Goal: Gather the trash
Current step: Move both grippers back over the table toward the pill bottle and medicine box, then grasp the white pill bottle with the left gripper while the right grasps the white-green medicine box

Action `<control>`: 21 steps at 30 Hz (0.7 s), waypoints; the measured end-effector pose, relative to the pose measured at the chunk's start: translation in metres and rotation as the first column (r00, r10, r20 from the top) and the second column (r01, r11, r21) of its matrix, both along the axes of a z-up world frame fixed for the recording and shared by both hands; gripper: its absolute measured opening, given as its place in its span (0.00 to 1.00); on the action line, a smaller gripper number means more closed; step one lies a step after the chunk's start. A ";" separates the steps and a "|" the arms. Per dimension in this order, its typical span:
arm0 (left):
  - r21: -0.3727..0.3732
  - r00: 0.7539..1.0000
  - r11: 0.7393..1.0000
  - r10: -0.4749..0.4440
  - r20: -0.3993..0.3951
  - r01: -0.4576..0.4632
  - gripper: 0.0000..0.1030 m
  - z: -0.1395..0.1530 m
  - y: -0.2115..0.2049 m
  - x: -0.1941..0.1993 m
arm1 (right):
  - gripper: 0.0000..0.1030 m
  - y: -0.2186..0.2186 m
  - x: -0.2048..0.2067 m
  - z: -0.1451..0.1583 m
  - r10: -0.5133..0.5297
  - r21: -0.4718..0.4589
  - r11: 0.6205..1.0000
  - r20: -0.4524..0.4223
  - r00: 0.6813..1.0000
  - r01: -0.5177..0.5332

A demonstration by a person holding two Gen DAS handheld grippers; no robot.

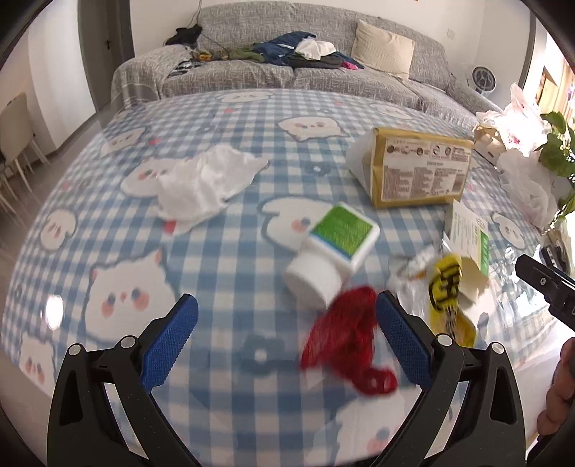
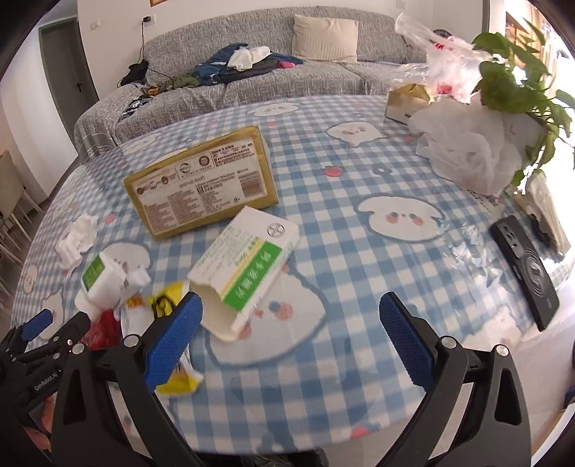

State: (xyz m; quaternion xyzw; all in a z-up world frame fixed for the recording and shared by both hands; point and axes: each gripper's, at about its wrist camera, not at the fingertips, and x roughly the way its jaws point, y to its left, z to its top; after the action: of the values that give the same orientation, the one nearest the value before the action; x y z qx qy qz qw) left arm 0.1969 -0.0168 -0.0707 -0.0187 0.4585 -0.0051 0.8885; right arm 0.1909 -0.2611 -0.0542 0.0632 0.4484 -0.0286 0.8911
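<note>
Both tongs gape wide: left tongs (image 1: 287, 316), right tongs (image 2: 289, 316); "GenRobot.AI" marks the left.

A home living room: sofa (image 1: 287, 72) strewn with clothes (image 1: 302, 54)

A grey sofa (image 2: 251, 82) stood behind the checked worktop (image 2: 323, 151), with a cream pillow (image 2: 325, 34) and heaped clothes (image 2: 244, 61). A leafy plant (image 2: 517, 82) and black remote (image 2: 524, 273) sat on the worktop's right.
</note>
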 end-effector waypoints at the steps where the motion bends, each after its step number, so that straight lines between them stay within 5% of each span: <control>1: 0.000 1.000 1.000 -0.005 0.000 0.005 0.94 0.000 -0.001 0.005 | 0.92 0.001 0.007 -0.001 -0.001 0.008 1.000 -0.006 1.000 0.001; 21: -0.061 0.999 0.998 -0.029 -0.038 0.027 0.86 -0.015 -0.010 0.058 | 0.88 0.028 0.081 -0.038 -0.047 0.009 0.999 -0.126 0.991 0.049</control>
State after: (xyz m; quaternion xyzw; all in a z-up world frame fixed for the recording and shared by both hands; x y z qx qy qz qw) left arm 0.2554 -0.0270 -0.0858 -0.0393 0.4756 -0.0311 0.8783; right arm 0.2719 -0.2330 -0.0925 0.0775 0.5020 -0.0513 0.8599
